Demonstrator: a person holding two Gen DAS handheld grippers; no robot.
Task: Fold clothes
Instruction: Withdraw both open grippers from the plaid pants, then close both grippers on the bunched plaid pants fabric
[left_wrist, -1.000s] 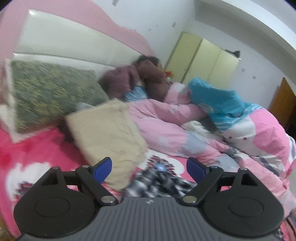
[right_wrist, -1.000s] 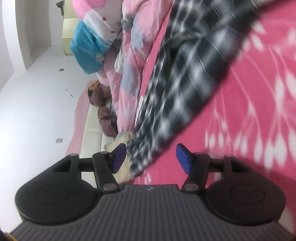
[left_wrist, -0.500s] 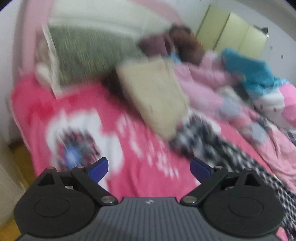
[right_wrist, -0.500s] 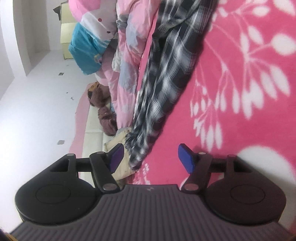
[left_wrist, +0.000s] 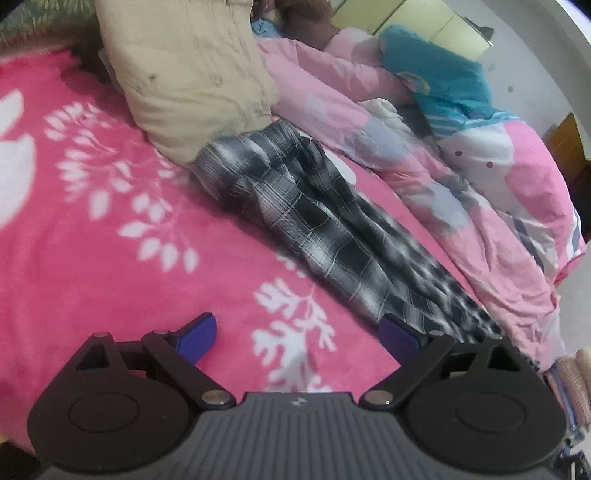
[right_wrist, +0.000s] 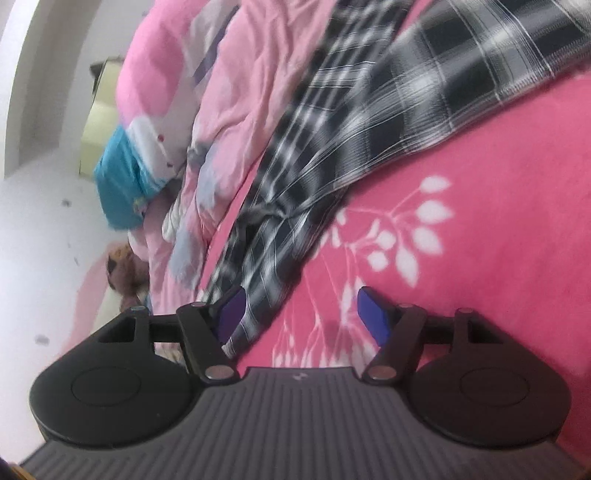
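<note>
Left gripper (left_wrist: 299, 334) dropped toward blanket (left_wrist: 110, 258), jaws spread, empty. Right gripper (right_wrist: 299, 314) slid beside trousers (right_wrist: 332, 147), jaws just widened, nothing pinched. Trousers (left_wrist: 314, 221) lay stretched on blanket beside quilt (left_wrist: 443, 177), one end by pillow (left_wrist: 192, 74). Best pinch both hem corners evenly before folding.

Open pink blanket (left_wrist: 110, 240) across left and centre of the left wrist frame, plaid garment (left_wrist: 314, 214) running diagonally to lower right, beige pillow (left_wrist: 184, 74) blocking upper centre, heaped pink quilt (left_wrist: 480, 192) walling off the right side.
</note>
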